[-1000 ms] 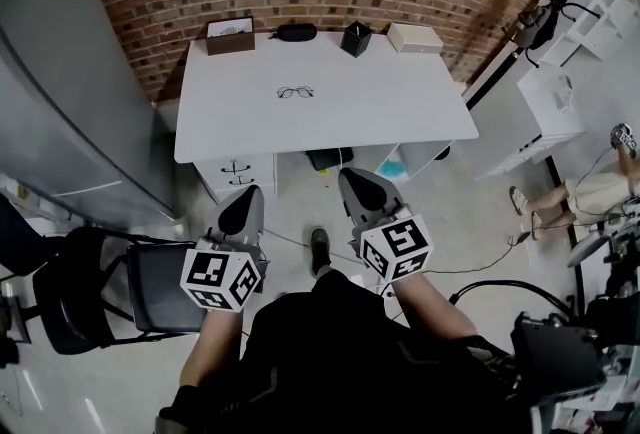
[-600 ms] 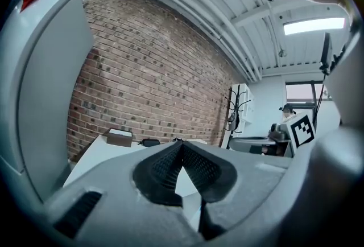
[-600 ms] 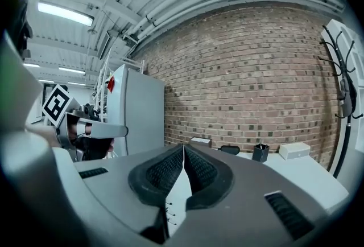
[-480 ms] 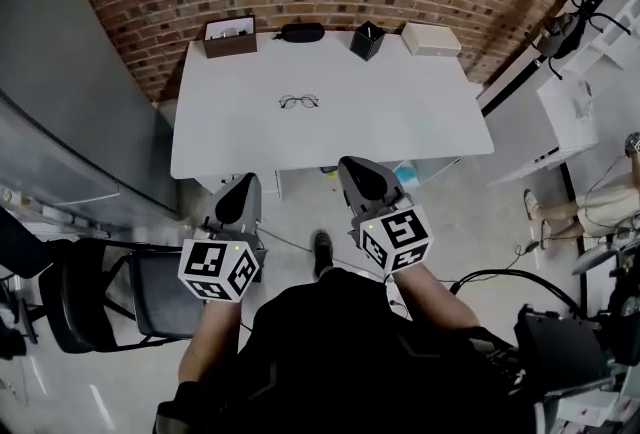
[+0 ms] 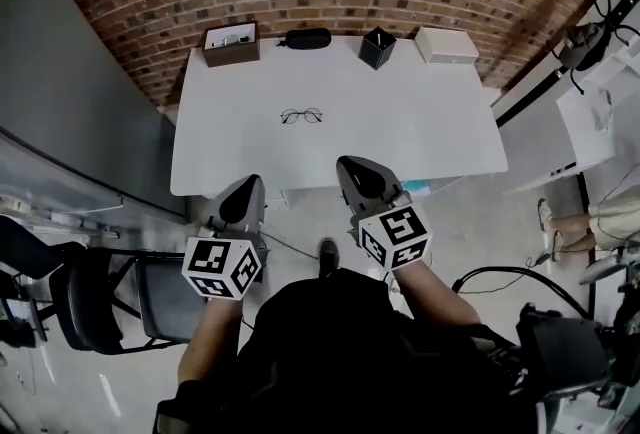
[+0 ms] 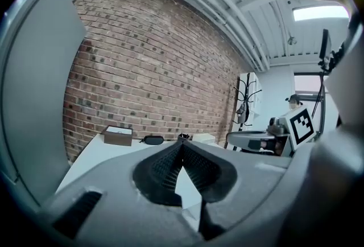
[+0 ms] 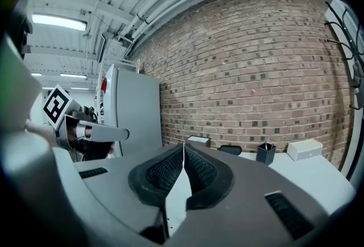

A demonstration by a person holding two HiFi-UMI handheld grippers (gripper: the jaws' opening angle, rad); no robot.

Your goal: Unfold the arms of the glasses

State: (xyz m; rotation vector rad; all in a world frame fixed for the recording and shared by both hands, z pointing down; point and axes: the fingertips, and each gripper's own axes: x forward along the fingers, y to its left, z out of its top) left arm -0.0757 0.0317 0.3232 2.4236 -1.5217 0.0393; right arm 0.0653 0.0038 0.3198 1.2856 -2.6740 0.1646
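The thin dark-framed glasses (image 5: 301, 116) lie on the white table (image 5: 410, 122), left of its middle. Whether their arms are folded is too small to tell. Both grippers are held side by side in front of the table's near edge, well short of the glasses. My left gripper (image 5: 246, 186) is shut and empty; in its own view its ribbed pads (image 6: 170, 165) meet at the tip. My right gripper (image 5: 356, 168) is also shut with nothing held, its pads (image 7: 196, 169) pressed together. The glasses show in neither gripper view.
Along the table's back edge by the brick wall stand a brown box (image 5: 230, 44), a black glasses case (image 5: 306, 39), a black cup (image 5: 377, 48) and a white box (image 5: 447, 45). A grey cabinet (image 5: 70, 132) and a black chair (image 5: 95, 297) are at left. A person's legs (image 5: 600, 217) show at right.
Both grippers have come forward toward the table, whose near edge now lies just past their tips. The jaws stayed shut and the glasses have not moved on the table.
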